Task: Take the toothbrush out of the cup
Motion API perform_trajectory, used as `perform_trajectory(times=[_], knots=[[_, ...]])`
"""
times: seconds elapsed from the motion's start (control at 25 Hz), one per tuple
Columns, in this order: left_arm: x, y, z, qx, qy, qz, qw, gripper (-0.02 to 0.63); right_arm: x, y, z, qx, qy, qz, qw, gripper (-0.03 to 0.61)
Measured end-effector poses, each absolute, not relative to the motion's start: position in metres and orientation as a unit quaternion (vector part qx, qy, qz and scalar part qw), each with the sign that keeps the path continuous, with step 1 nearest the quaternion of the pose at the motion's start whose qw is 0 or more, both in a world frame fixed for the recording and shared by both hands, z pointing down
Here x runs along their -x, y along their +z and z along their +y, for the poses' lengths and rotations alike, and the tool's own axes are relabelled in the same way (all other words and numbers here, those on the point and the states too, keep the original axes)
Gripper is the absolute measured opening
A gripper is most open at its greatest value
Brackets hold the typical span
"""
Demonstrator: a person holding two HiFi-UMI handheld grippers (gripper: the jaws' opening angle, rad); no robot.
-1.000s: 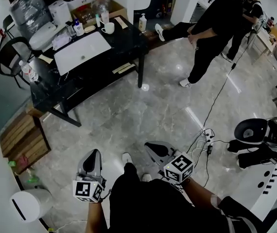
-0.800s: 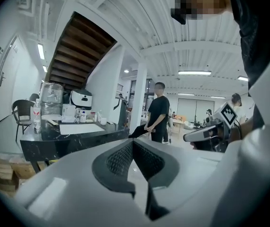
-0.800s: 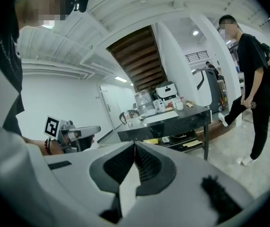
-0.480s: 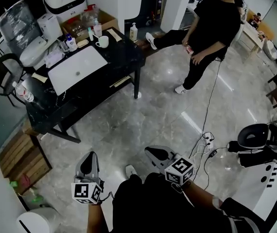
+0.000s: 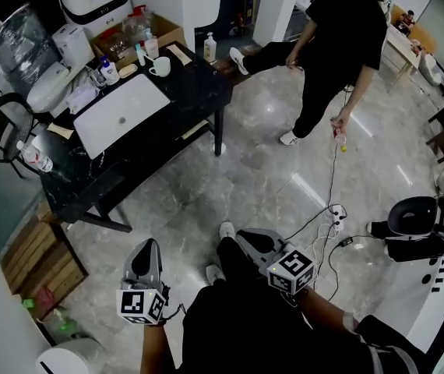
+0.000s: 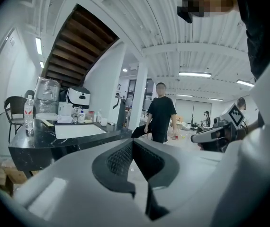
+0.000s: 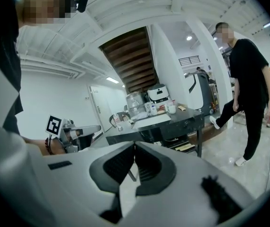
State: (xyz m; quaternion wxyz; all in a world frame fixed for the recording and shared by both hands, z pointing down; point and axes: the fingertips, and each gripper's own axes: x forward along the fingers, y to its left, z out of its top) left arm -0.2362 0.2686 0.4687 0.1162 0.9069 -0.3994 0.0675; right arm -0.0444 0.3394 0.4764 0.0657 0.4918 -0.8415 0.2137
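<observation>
Two tools sit nearest you: your left hand-held gripper [image 5: 149,246] and right hand-held gripper [image 5: 245,238], each with jaws pressed together on nothing. Well beyond, the glossy black table [image 5: 199,84] carries the small white cup [image 5: 160,67]; the toothbrush is too small to tell.

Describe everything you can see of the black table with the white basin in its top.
The black table looks like dark, white-veined stone on black legs. It stands on the grey floor, set at an angle in the head view. A white rectangular basin sits in its top; a white mug and small bottles stand near its far edge.
</observation>
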Motion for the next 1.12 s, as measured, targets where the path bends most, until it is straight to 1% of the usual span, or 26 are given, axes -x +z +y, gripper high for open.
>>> perform_trajectory(times=[0.2, 0.6, 1.12], knots=[[0.230, 0.464, 0.255, -0.907, 0.071, -0.402, 0.105, 0.006, 0.041, 0.479, 0.321, -0.486, 0.218, -0.844, 0.063, 0.015], [0.206, 0.466, 0.201, -0.899, 0.083, -0.416, 0.107, 0.006, 0.019, 0.489, 0.259, -0.469, 0.229, -0.851, 0.060, 0.015], [0.154, 0.464, 0.114, -0.897, 0.102, -0.417, 0.103, 0.006, -0.035, 0.496, 0.165, -0.467, 0.238, -0.850, 0.051, 0.015]])
